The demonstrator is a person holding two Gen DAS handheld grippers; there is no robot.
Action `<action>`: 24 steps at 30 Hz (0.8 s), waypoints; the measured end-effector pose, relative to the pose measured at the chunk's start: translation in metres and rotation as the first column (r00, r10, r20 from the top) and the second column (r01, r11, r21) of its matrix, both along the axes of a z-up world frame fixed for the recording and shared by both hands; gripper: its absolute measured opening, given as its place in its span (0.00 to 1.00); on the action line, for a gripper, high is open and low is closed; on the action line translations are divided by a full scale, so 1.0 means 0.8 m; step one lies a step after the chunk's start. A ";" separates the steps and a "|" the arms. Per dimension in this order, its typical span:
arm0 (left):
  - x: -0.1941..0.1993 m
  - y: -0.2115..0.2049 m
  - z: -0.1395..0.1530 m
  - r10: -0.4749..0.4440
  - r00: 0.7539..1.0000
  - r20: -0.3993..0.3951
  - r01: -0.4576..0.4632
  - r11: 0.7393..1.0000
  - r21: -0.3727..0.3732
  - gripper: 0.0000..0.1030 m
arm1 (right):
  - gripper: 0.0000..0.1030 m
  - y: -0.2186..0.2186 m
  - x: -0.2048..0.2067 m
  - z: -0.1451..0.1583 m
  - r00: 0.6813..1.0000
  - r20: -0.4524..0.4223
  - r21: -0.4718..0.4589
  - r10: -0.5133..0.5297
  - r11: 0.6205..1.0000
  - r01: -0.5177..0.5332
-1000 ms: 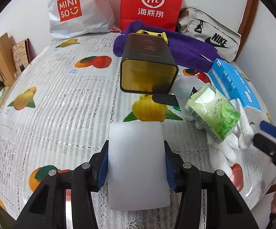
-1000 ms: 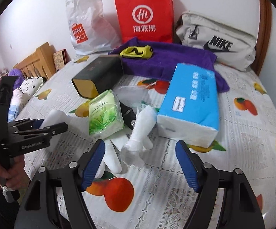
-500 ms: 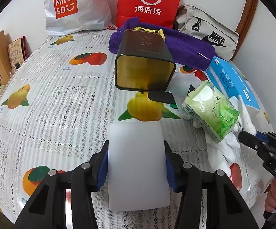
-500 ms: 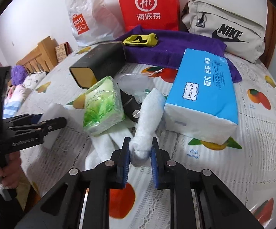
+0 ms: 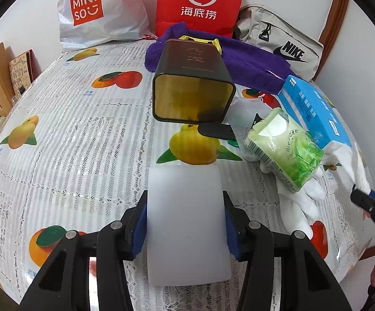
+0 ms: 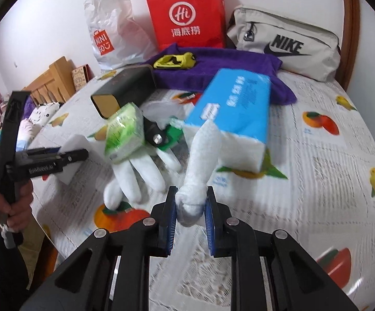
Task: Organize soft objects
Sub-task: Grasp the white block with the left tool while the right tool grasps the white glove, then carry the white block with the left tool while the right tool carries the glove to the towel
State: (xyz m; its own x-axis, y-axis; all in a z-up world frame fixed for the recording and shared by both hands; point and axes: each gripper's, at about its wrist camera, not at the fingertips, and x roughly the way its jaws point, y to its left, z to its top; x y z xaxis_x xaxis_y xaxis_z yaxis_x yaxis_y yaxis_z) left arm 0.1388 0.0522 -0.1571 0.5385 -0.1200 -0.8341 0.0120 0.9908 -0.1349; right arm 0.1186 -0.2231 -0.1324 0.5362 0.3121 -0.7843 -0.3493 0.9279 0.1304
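Lifted since before: white glove (image 6: 200, 155) pinched in right tool (image 6: 190, 216) | left tool (image 5: 185, 229) grips white sponge (image 5: 186, 223) | tin (image 5: 192, 85) lies open-ended

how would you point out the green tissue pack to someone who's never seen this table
Start at the big blue tissue box on the fruit-print table. Just left of it, in front of the dark tin, lies the green tissue pack, resting on a white glove. It is the only soft, leaf-printed green packet there.
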 end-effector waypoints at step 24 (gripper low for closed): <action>0.019 -0.020 0.000 -0.009 1.000 0.014 0.008 0.997 0.071 0.46 | 0.20 -0.018 0.013 -0.045 0.998 -0.044 -0.035 -0.043 0.999 0.042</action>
